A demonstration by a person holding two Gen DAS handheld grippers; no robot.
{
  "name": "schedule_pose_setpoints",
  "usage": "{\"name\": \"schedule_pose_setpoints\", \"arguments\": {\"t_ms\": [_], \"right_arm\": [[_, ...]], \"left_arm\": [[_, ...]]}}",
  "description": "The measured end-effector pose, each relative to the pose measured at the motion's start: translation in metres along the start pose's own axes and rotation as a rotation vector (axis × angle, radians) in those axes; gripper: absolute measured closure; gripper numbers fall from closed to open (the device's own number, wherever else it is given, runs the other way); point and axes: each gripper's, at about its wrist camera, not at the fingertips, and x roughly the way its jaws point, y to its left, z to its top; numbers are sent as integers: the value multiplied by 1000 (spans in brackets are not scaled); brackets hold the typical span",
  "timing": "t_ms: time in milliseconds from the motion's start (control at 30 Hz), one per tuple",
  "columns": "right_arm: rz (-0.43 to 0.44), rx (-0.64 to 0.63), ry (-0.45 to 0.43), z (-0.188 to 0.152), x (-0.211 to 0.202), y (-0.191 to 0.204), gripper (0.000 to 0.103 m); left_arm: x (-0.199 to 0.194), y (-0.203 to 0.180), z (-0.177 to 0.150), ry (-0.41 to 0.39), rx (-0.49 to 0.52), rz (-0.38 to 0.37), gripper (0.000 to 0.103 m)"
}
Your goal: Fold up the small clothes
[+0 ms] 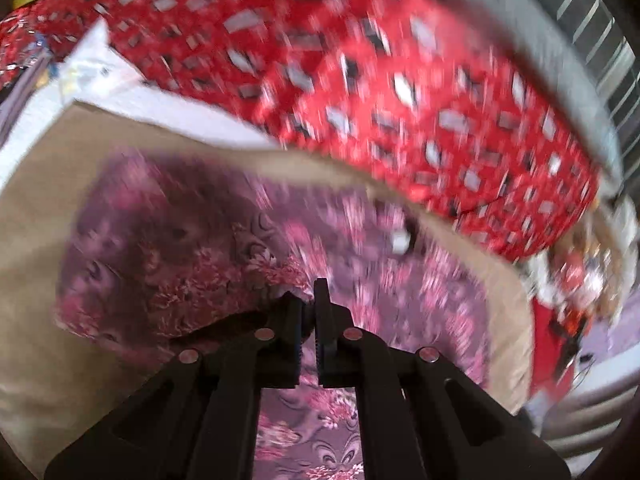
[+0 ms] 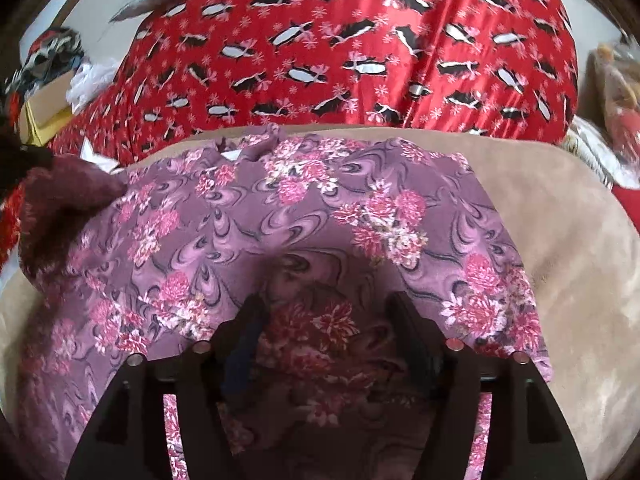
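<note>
A purple garment with pink flowers (image 2: 304, 216) lies on a beige cushioned surface (image 2: 560, 240). In the left wrist view the same garment (image 1: 400, 280) is blurred by motion. My left gripper (image 1: 308, 300) is shut on a lifted fold of the garment (image 1: 192, 272), which hangs to the left of the fingers. My right gripper (image 2: 324, 312) is open, low over the garment's near part, with the cloth between its fingers (image 2: 248, 320). The lifted fold shows as a dark red blur (image 2: 60, 200) at the left of the right wrist view.
A red cloth with black-and-white fish (image 2: 352, 48) covers the far side, also in the left wrist view (image 1: 360, 80). Boxes and clutter (image 2: 48, 80) lie at the far left, a bag (image 2: 616, 92) at the right, and a grey ribbed edge (image 1: 592, 48) beyond.
</note>
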Motion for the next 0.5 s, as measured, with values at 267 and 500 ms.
{"name": "schedule_pose_setpoints", "arguments": {"t_ms": [267, 500], "right_arm": [[28, 16, -12, -4, -4, -5, 33], [4, -19, 14, 1, -4, 2, 32]], "left_arm": [[52, -25, -39, 71, 130, 168, 89], [-21, 50, -55, 26, -171, 145, 45]]}}
